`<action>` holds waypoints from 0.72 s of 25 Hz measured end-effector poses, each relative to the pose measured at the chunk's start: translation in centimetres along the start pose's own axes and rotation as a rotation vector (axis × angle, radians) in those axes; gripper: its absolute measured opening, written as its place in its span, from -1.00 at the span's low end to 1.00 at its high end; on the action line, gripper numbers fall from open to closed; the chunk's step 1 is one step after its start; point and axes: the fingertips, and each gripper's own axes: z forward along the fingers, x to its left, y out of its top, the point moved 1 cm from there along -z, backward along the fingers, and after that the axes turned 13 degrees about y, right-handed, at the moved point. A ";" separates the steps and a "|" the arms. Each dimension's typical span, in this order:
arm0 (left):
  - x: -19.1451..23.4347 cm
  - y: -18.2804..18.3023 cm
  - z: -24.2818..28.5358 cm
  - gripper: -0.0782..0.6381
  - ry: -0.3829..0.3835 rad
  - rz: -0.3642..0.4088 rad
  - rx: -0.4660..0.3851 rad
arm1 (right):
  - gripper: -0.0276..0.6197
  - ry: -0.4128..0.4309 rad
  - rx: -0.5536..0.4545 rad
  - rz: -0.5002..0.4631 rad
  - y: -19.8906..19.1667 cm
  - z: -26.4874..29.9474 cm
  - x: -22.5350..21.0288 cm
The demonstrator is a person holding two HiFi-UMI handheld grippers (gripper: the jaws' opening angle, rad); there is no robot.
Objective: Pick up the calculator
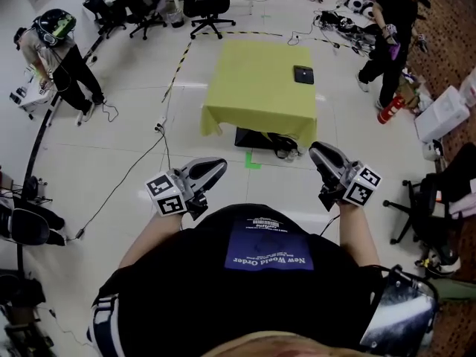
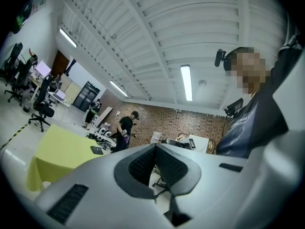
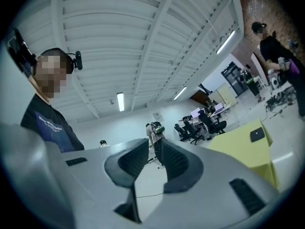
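Note:
The calculator [image 1: 303,74] is a small dark slab lying near the far right corner of the table under a yellow cloth [image 1: 253,88], well ahead of me across bare floor. Both grippers hang close to my chest, far short of it. My left gripper [image 1: 216,166] points toward the table; in its own view the left gripper [image 2: 155,147] has its pads meeting at the tips with nothing between, and the calculator [image 2: 97,150] is tiny at left. My right gripper [image 1: 320,152] shows a narrow empty gap in its view [image 3: 155,142], with the calculator [image 3: 257,134] at far right.
A person in black [image 1: 390,28] stands right of the table beside a red extinguisher [image 1: 390,110]. Another person with a helmet [image 1: 56,50] stands at left. Office chairs [image 1: 208,10] line the back. Cables trail over the floor; green tape [image 1: 253,159] marks the table's near side.

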 end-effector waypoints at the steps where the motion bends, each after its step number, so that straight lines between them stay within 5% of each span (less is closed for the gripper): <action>1: 0.3 0.1 1.1 -0.76 -0.001 0.003 0.009 | -0.74 -0.005 -0.004 0.003 0.4 -0.3 -1.1; 10: 7.9 2.1 7.3 -0.76 -0.047 -0.009 0.039 | -0.60 -0.067 -0.015 0.023 1.6 2.3 -10.1; 18: 21.9 6.9 12.3 -0.76 -0.171 -0.017 0.080 | -0.33 -0.174 0.011 0.018 3.5 11.7 -19.6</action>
